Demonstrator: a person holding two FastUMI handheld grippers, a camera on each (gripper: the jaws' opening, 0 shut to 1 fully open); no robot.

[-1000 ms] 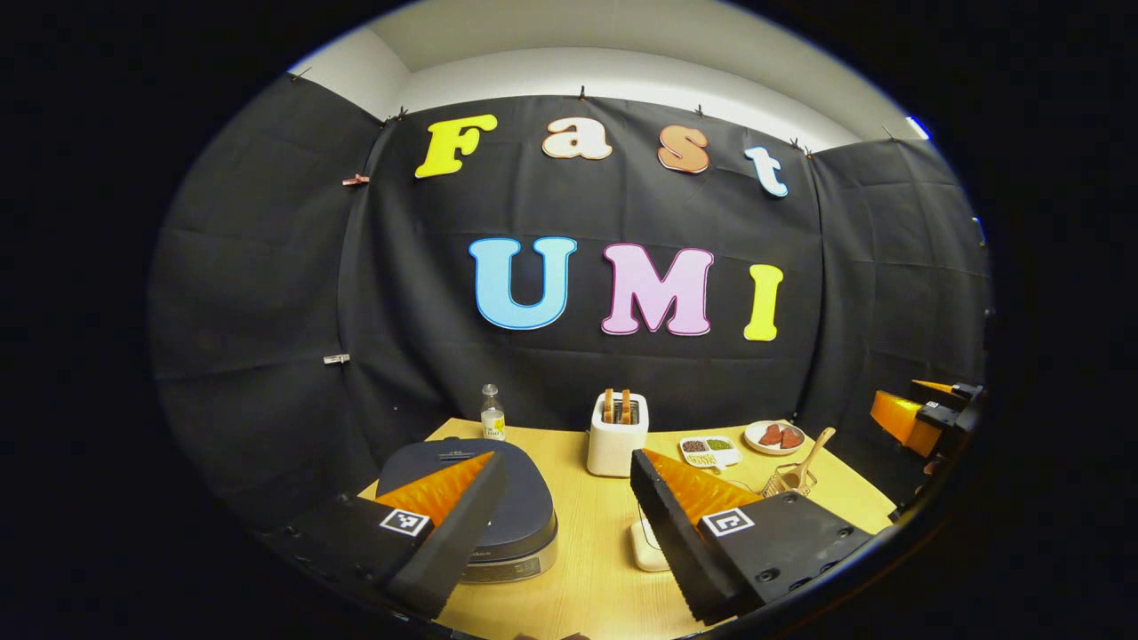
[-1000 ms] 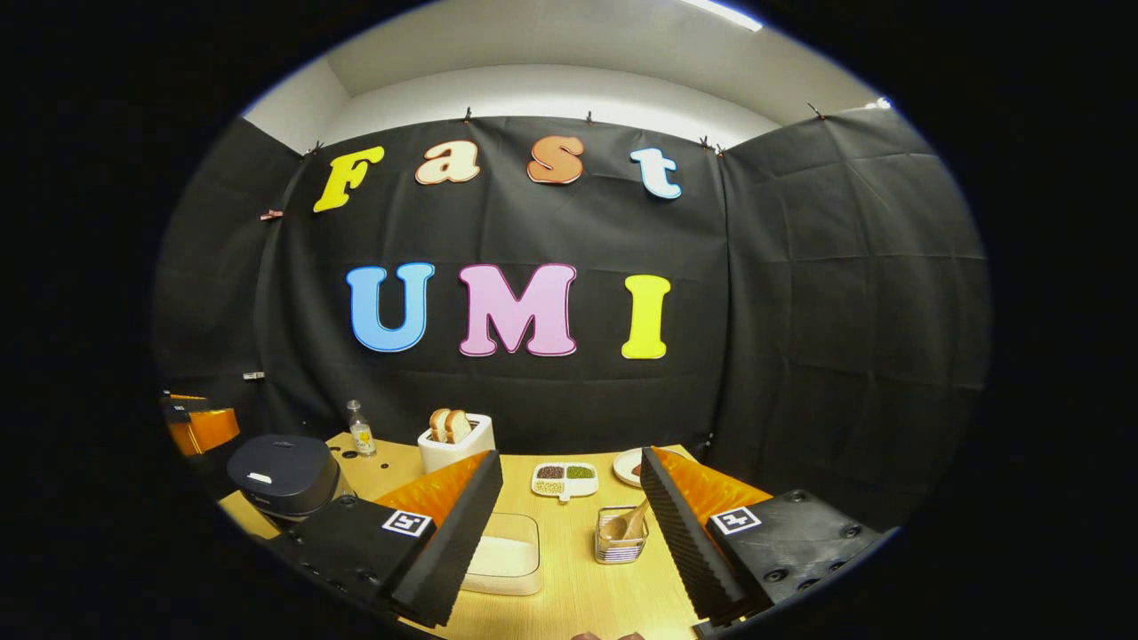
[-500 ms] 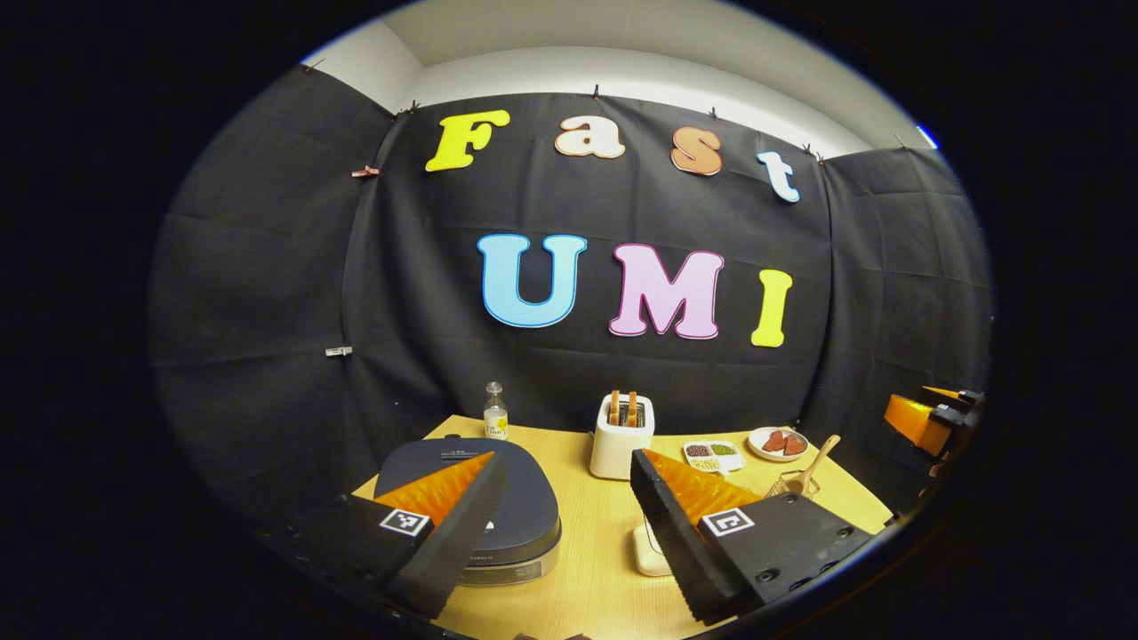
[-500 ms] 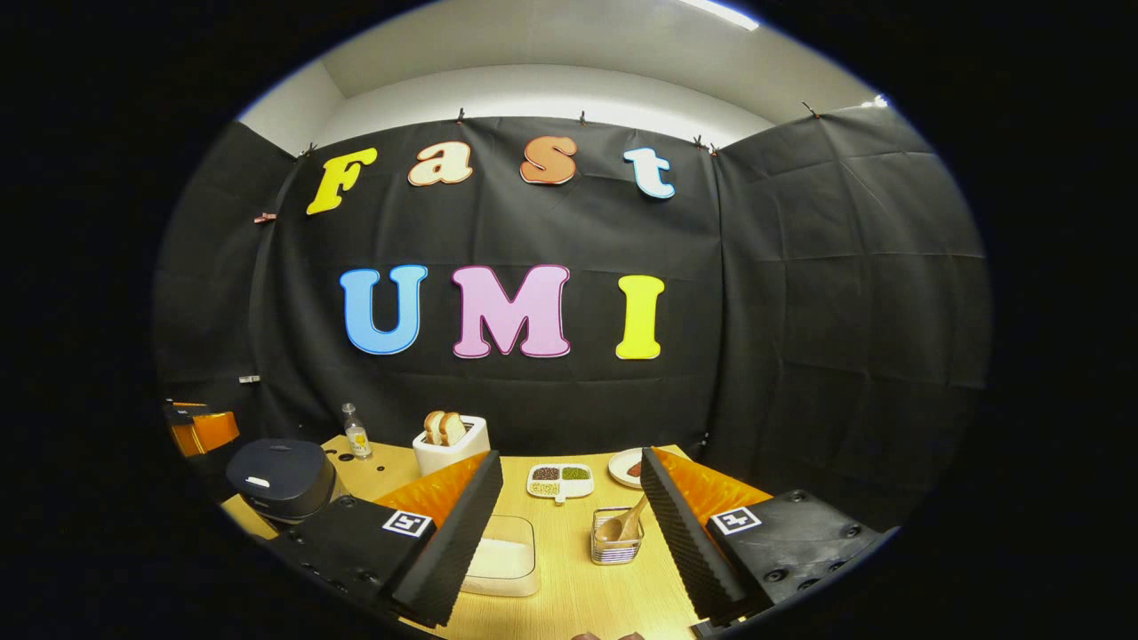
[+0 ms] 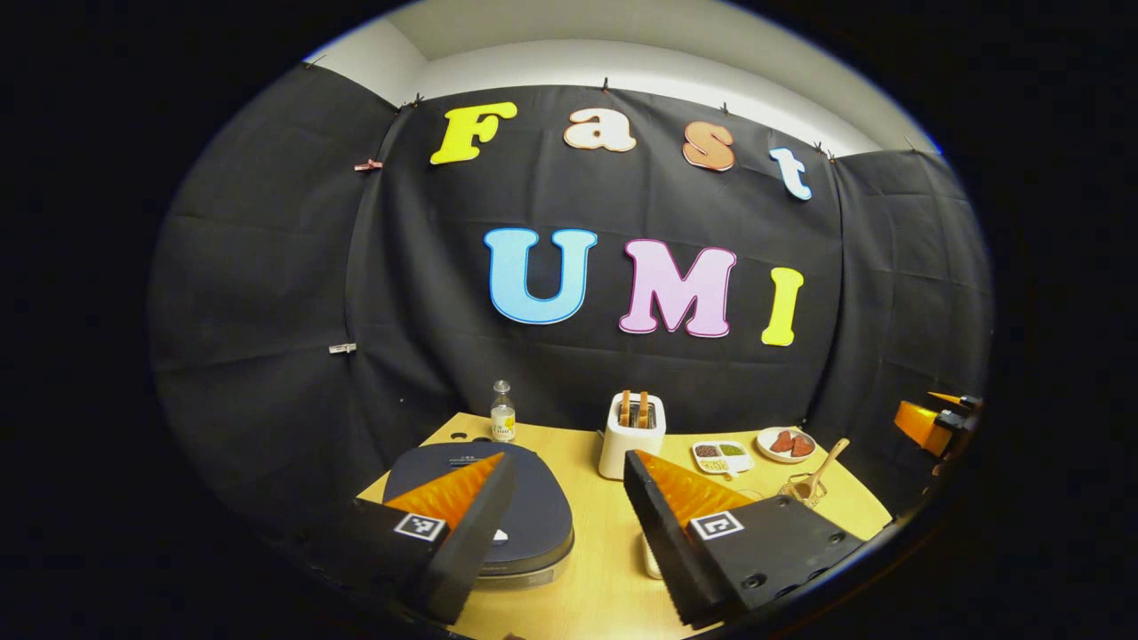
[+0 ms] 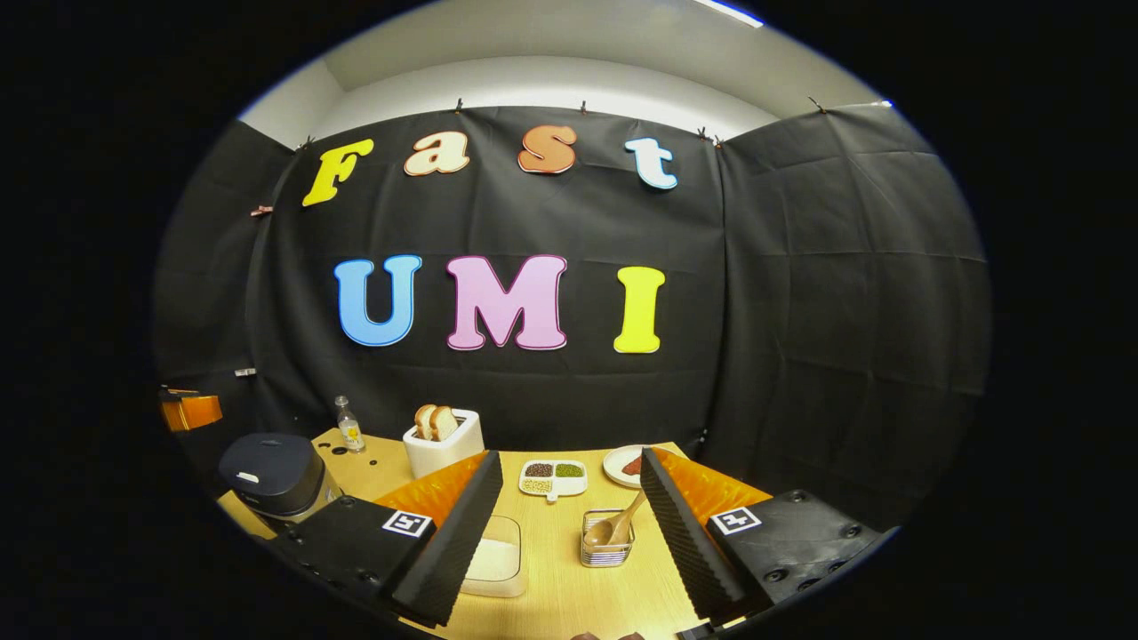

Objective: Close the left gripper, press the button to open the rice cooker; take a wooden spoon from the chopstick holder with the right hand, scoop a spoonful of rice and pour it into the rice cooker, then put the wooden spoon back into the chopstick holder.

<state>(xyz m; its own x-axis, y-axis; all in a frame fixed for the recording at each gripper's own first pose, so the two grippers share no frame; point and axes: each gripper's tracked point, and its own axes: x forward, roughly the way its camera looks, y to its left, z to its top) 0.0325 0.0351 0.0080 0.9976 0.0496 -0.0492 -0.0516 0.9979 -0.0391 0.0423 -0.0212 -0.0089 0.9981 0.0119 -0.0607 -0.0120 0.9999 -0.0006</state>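
While the left gripper (image 5: 562, 524) hangs above the near edge of the wooden table (image 5: 596, 578), its two fingers stand spread apart with nothing between them, and the rice cooker (image 5: 511, 520) sits just beyond and partly behind the finger on the left side of the left gripper view — its dark lid down. In that view a small clear bottle (image 5: 503, 423) stands at the back of the table behind the cooker, and a white toaster (image 5: 631, 436) with two slices in its slots stands to the bottle's right. Further right lie a white divided dish (image 5: 722, 456) of grains and a round plate (image 5: 786, 444) with reddish pieces on it. Nearer than the plate is the wire chopstick holder (image 5: 800, 491), and the wooden spoon (image 5: 822, 464) leans out of it, handle up and tilted to the right. The other gripper shows as an orange body at the far right edge.

In the right gripper view the right gripper (image 6: 571, 533) is likewise spread wide and empty. Between its fingers sit the chopstick holder (image 6: 606, 544) with the spoon (image 6: 620, 526) bowl-down inside it, and, to the left, a clear box of rice (image 6: 493, 562) partly hidden by the left-side finger. The rice cooker (image 6: 271, 473) stands well off at the table's left end — lid closed — with the toaster (image 6: 442, 442) beside it toward the middle
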